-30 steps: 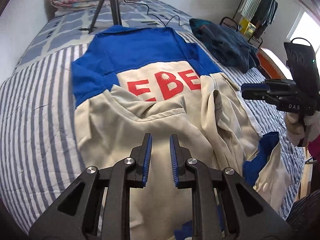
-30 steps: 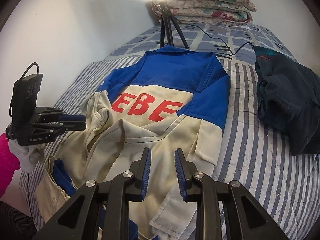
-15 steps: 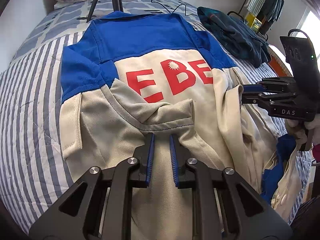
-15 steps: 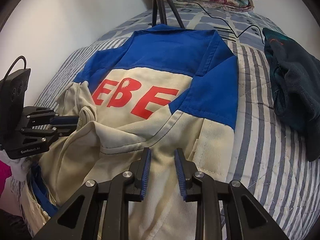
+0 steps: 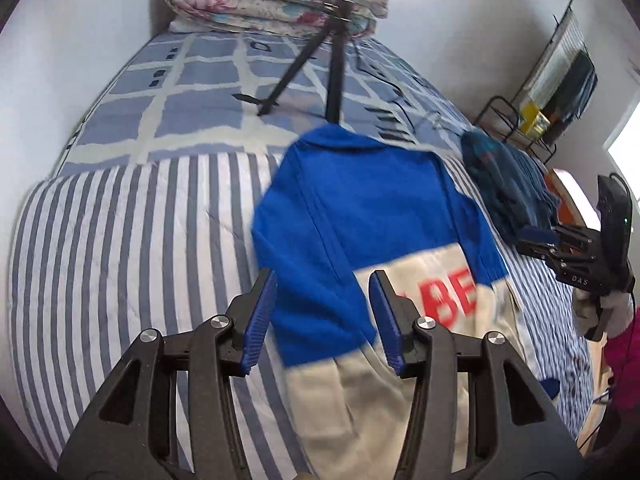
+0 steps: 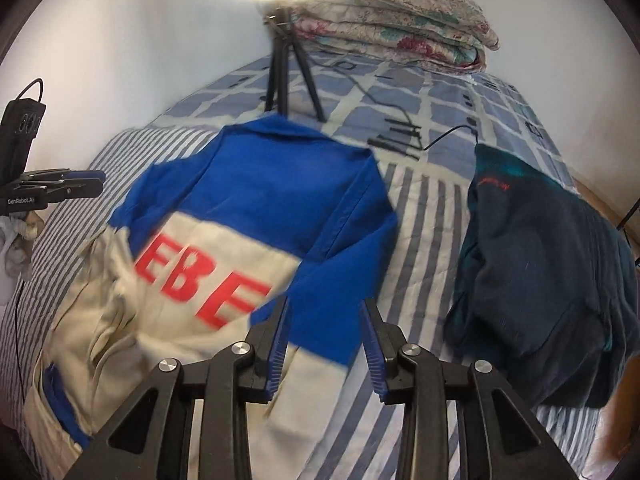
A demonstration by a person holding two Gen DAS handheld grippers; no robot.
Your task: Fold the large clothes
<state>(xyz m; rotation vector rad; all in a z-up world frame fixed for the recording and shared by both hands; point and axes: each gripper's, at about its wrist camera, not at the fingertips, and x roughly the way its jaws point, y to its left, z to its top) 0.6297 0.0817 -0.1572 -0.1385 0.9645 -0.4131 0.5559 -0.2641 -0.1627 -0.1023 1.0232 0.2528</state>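
A large blue and cream jacket (image 5: 360, 208) with red letters lies back-up on the striped bed. My left gripper (image 5: 323, 280) hovers above its left blue sleeve. Its jaws are opening and no cloth is between the pads. My right gripper (image 6: 326, 304) hangs over the right blue sleeve of the jacket (image 6: 256, 184). Its jaws are opening too, with nothing pinched. In the right wrist view the left gripper (image 6: 80, 186) appears at the far left edge. In the left wrist view the right gripper (image 5: 536, 236) shows at the far right.
A dark teal garment (image 6: 540, 280) lies heaped to the jacket's right. A black tripod (image 5: 336, 60) with a cable stands on the checked bedding behind the collar. A folded floral quilt (image 6: 400, 12) lies at the head of the bed. A wire rack (image 5: 560, 80) stands beyond the bed's right side.
Both grippers left the cream lower part and moved apart, each to above a blue sleeve. Their jaws have widened. The views are blurred.
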